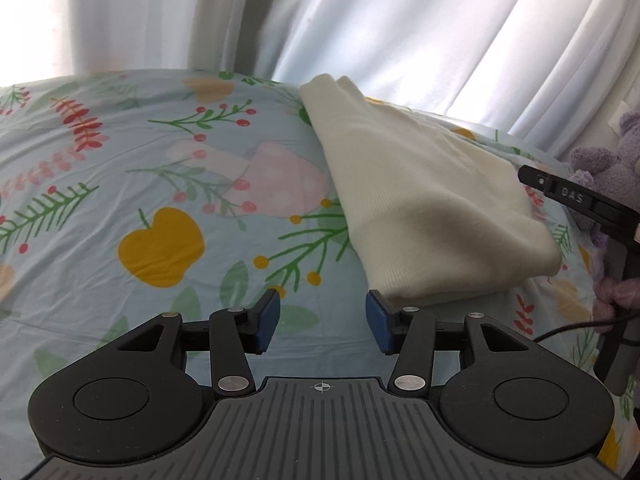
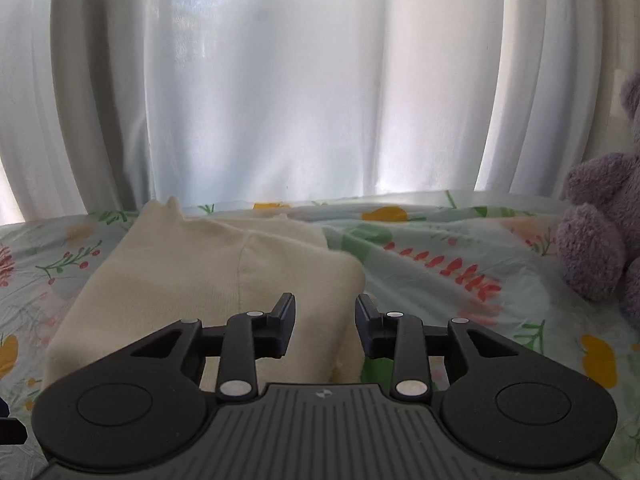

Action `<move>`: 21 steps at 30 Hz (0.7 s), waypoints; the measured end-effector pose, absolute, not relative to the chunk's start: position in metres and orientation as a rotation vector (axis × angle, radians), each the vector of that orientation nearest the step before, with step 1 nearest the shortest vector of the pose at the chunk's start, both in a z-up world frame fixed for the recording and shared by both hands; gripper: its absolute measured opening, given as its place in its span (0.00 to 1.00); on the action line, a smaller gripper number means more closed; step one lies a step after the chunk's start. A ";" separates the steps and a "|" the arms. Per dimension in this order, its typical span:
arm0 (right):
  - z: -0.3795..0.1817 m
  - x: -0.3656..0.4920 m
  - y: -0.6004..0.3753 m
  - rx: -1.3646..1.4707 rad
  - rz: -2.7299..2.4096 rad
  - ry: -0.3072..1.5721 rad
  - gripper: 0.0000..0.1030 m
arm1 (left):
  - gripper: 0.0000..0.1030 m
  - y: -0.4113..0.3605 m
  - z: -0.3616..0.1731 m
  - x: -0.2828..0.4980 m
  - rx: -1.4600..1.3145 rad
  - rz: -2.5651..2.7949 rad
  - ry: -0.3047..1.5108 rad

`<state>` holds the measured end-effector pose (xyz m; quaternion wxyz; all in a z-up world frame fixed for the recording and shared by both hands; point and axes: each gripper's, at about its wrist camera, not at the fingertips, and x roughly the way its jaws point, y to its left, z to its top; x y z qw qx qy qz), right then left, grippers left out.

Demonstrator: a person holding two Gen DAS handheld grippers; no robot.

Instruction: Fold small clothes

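Two grippers I hold open, both empty: left gripper (image 1: 322, 322) over the bedsheet (image 1: 120, 184) beside the folded sweater (image 1: 420, 200), right gripper (image 2: 325, 326) over the sweater's near corner. A plush (image 2: 600, 232) sits right.

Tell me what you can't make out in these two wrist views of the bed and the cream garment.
- Cream garment: right wrist view, its near edge sits behind the right gripper, so layers can't be counted.
- Same garment, left wrist view: its far right side is hidden by its own bulk.
- Purple plush toy: cut off by the right edge in both views.
- Left gripper: open, but its body covers the floral sheet beneath it.
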<state>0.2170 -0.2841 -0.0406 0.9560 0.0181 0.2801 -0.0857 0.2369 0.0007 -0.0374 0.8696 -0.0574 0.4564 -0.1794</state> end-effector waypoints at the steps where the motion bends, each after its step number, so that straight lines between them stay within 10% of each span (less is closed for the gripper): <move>1: -0.038 0.213 -0.278 0.029 -0.120 0.557 0.31 | 0.52 0.003 -0.036 0.238 -0.128 -0.363 0.955; 15: -0.072 0.217 -0.212 -0.248 0.169 0.674 0.19 | 0.56 0.000 -0.022 0.250 -0.112 -0.343 0.963; 21: -0.043 0.201 -0.271 0.047 0.061 0.624 0.50 | 0.65 -0.022 -0.010 0.259 -0.070 -0.384 0.921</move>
